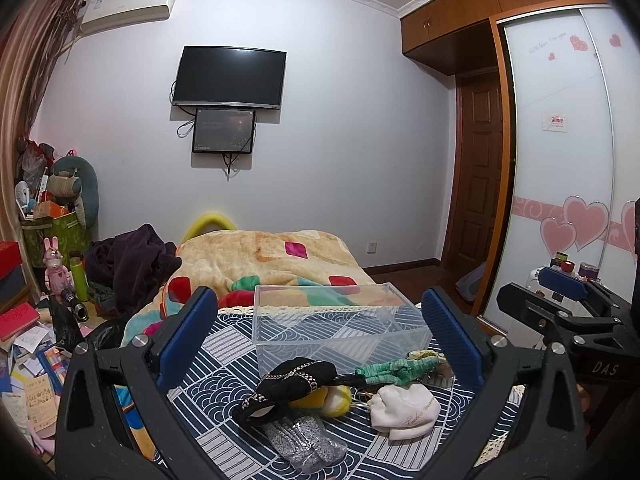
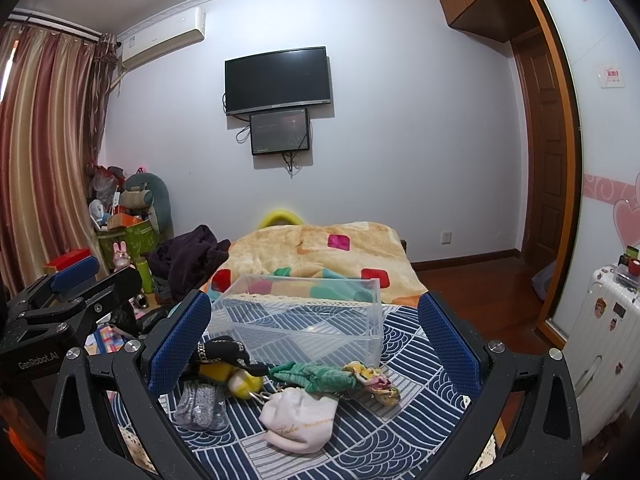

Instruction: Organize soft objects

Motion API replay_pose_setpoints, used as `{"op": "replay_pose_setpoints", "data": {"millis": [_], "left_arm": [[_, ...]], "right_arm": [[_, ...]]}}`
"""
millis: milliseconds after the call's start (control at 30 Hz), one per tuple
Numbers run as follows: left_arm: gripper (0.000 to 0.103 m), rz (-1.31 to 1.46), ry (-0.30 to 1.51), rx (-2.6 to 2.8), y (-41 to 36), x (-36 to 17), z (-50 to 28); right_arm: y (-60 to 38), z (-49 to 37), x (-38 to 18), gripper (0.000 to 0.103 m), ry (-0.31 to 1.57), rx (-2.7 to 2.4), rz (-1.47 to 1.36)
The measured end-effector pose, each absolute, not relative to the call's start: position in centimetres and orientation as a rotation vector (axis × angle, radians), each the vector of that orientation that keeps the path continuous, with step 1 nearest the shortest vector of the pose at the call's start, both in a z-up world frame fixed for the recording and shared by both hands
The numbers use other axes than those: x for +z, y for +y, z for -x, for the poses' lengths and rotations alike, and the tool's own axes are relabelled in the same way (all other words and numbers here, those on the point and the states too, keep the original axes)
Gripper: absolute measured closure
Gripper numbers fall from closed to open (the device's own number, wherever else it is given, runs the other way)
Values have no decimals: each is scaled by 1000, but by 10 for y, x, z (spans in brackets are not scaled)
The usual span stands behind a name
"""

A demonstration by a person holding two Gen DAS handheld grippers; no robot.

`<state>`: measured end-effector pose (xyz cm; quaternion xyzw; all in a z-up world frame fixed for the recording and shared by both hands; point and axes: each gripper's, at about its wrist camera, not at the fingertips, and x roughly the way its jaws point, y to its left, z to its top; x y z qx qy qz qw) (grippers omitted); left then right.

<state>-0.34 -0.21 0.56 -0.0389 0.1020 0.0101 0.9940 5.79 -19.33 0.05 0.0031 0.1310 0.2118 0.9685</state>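
Note:
A pile of soft items lies on the blue patterned cloth in front of a clear plastic box: a black chain-trimmed piece, a yellow plush, a green knit piece, a white cap, grey socks and a floral fabric piece. My left gripper is open above the pile. My right gripper is open above it too. It also shows in the left wrist view.
A blanket-covered bed lies behind the box. Dark clothes and clutter sit at the left. A wardrobe and a white suitcase stand at the right. A TV hangs on the wall.

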Motion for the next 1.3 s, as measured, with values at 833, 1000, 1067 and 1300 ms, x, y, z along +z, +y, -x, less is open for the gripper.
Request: {"op": "replay_pose_setpoints", "data": {"millis": [833, 1000, 1067, 1300], "left_arm": [[0, 74, 299, 21, 9, -18, -23], [0, 92, 390, 38, 25, -47, -46], [3, 109, 430, 46, 33, -59, -54], [27, 173, 545, -11, 43, -92, -77]], "right_arm": [[-200, -74, -10, 0, 316, 418, -22], [-208, -93, -30, 0, 373, 384, -28], [-211, -100, -37, 0, 405, 384, -40], [-219, -126, -67, 14, 533, 364, -59]]}}
